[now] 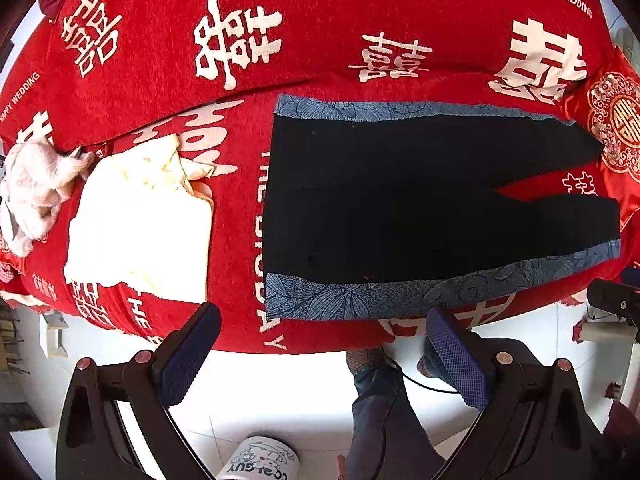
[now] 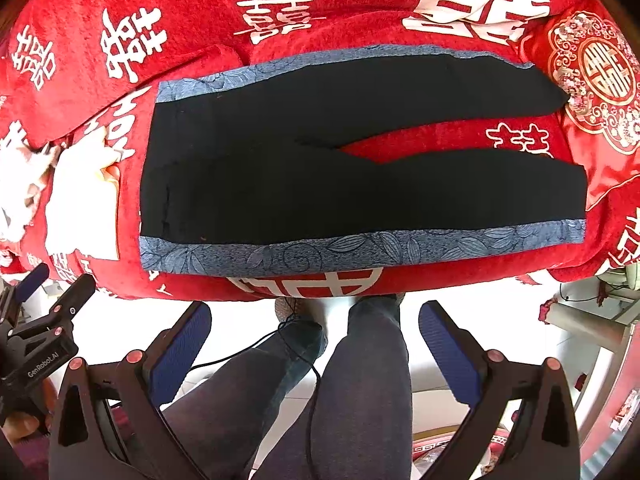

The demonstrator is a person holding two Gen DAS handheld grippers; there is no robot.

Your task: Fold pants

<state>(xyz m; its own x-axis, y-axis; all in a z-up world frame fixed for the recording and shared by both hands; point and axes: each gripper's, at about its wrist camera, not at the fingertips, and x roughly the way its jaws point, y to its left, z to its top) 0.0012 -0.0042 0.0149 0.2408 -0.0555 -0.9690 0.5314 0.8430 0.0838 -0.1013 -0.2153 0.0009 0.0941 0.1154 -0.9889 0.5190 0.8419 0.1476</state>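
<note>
Overhead, pants (image 2: 360, 152) flat on red bedspread (image 1: 320, 40); floor (image 1: 280, 392) probably tiled.

Each gripper, left (image 1: 324, 340) and right (image 2: 316, 336), is built of black plastic arms with copper-coloured screws and blue ribbed pads (image 2: 450, 354). "GenRobot.AI" is printed in white on the left one. Dark grey-blue trousers (image 2: 360, 392) are worn, crossed by a thin black cable (image 2: 316, 380).

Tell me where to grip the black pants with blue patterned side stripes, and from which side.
Take the black pants with blue patterned side stripes by the near stripe edge, at the waist corner and near cuff, approaching from the front. They lie flat, legs spread, so that edge is closest to both open grippers and can probably fold over the far leg.
</note>
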